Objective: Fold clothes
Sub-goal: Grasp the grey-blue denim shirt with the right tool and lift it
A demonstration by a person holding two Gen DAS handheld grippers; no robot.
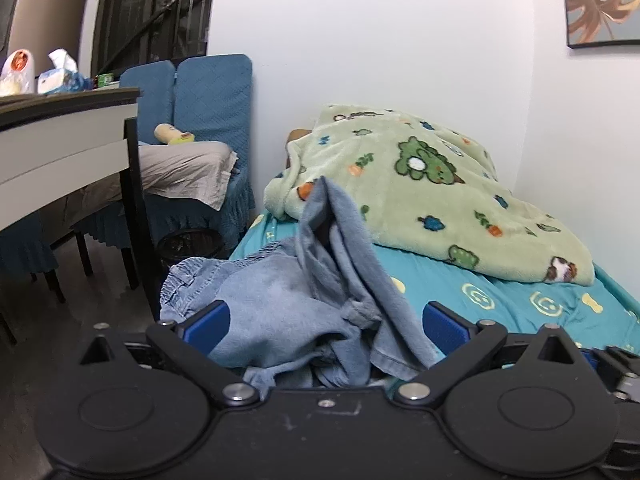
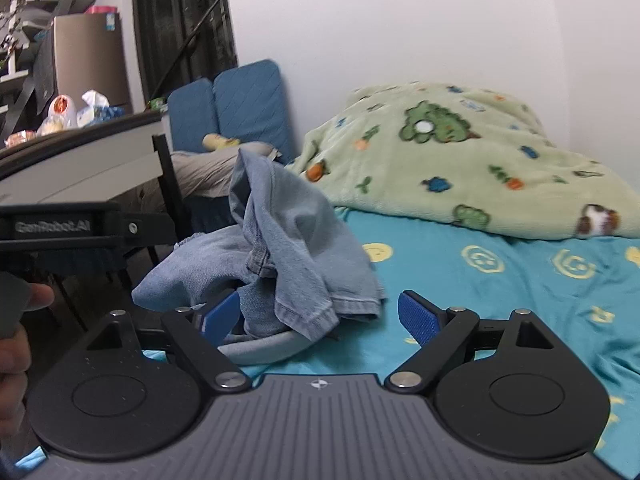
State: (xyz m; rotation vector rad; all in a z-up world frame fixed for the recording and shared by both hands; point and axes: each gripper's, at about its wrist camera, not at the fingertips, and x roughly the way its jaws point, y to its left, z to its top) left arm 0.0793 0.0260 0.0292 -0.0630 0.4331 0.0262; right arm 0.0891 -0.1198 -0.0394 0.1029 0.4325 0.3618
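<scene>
A crumpled pair of light blue denim shorts point(image 1: 288, 292) lies in a heap near the edge of the bed point(image 1: 520, 300), one part standing up in a peak. My left gripper point(image 1: 326, 322) is open, its blue pads either side of the heap, with cloth lying between them. In the right wrist view the shorts point(image 2: 288, 240) sit on the teal sheet point(image 2: 480, 300). My right gripper point(image 2: 320, 316) is open, its left pad against the cloth and its right pad over bare sheet. The left gripper's body point(image 2: 60, 236) shows at the left edge.
A green fleece blanket point(image 1: 420, 188) with cartoon prints is bunched at the head of the bed against the white wall. A table point(image 1: 60, 140) with bags and tissues stands to the left, with blue-covered chairs point(image 1: 192, 120) behind it. A dark bin point(image 1: 190, 246) is on the floor.
</scene>
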